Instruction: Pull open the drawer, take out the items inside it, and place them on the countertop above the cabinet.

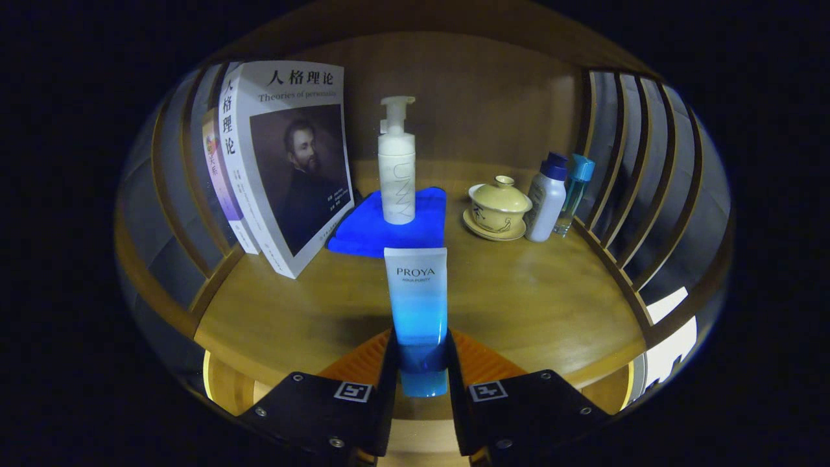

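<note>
Tube [418, 298]: blue-and-white, upright at lower centre of the frame, cap end down between the fingers, above the near edge of the countertop [532, 298].
Gripper [421, 366]: both fingers pressed against the tube's lower end, pinching it.
Cloth [369, 230]: blue, folded, centre of frame, beyond the tube.
Pump bottle [397, 165]: white, upright on the cloth.
Books [285, 162]: upper left, standing, leaning against the slatted side.
Lidded cup [499, 206]: cream, on saucer, right of centre.
Two bottles [546, 198]: just right of the cup, one white with a blue cap, one clear with a teal cap.
</note>
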### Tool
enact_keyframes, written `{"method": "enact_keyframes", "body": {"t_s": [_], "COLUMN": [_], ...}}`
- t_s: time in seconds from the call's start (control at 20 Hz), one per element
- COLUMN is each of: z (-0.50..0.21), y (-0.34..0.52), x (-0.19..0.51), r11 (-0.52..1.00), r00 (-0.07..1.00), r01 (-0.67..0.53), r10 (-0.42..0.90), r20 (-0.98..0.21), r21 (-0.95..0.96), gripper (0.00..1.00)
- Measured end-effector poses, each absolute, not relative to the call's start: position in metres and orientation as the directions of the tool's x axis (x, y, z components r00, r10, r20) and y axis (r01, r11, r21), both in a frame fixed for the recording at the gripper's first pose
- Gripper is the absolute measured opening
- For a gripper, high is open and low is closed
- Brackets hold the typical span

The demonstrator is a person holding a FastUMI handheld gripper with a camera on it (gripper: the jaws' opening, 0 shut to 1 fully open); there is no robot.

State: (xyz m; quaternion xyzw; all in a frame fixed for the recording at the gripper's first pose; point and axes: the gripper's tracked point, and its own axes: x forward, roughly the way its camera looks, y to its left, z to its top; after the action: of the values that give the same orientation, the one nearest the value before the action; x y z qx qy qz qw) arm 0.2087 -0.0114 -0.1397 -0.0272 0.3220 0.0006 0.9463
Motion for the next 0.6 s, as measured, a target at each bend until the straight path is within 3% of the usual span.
{"method": "enact_keyframes", "body": {"t_s": [0.35, 0.55, 0.6], "z": [-0.147, -0.118, -0.105], "y": [-0.014, -0.005, -0.004], "x": [0.218, 0.203, 0.195], "r11": [1.0, 0.997, 0.995], "r00": [0.793, 0.853, 0.874], "r01": [-0.026, -0.027, -0.025], "r10": [0.013, 0.06, 0.067], "r20": [-0.609, -0.519, -0.481], "r21": [-0.013, 0.071, 0.094], "gripper": [0.48, 0.91, 0.96]}}
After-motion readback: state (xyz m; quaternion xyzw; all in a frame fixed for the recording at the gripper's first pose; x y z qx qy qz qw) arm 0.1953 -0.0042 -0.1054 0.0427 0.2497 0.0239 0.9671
